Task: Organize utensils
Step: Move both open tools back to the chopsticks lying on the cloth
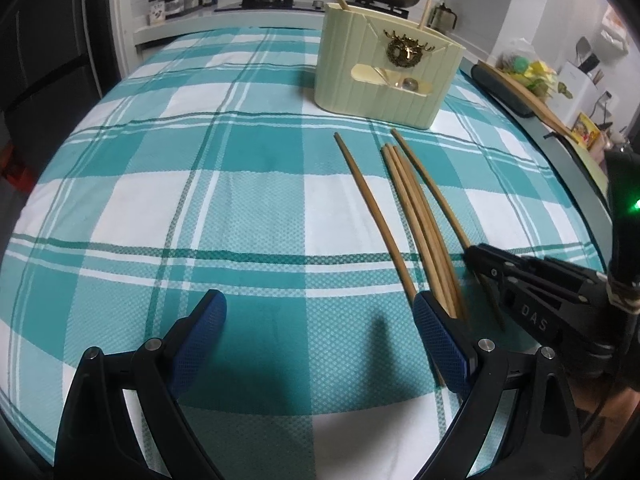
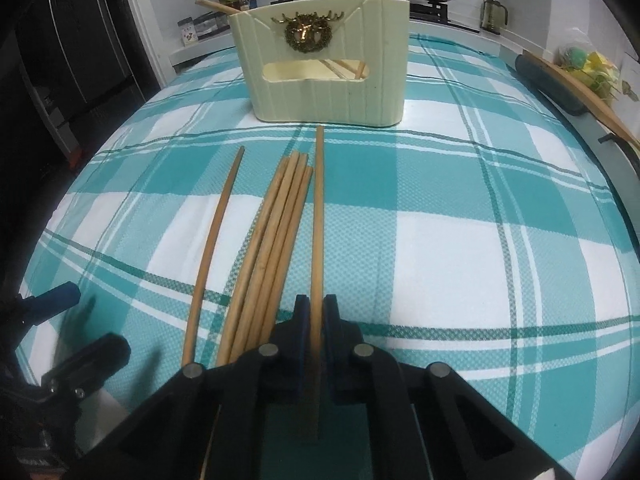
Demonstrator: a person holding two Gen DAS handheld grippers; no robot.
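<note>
Seen from the right wrist, the right tool [image 2: 316,316], low in the frame's centre, is clamped on one chopstick [image 2: 319,216] near its end, lying on the checked tabletop [image 2: 480,240]. A bundle of chopsticks [image 2: 272,248] lies just left; the cream holder [image 2: 326,68] stands at upper centre. Gripped so far back, the stick could pivot or slip when lifted. The left tool [image 1: 320,344] gapes wide, empty.

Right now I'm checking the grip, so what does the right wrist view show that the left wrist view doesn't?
Only the right wrist view shows the right gripper shut on a single chopstick, seen from behind.

Only the left wrist view shows the left gripper open and empty.

Both show the loose chopsticks, the cream utensil holder and the checked tablecloth.
</note>
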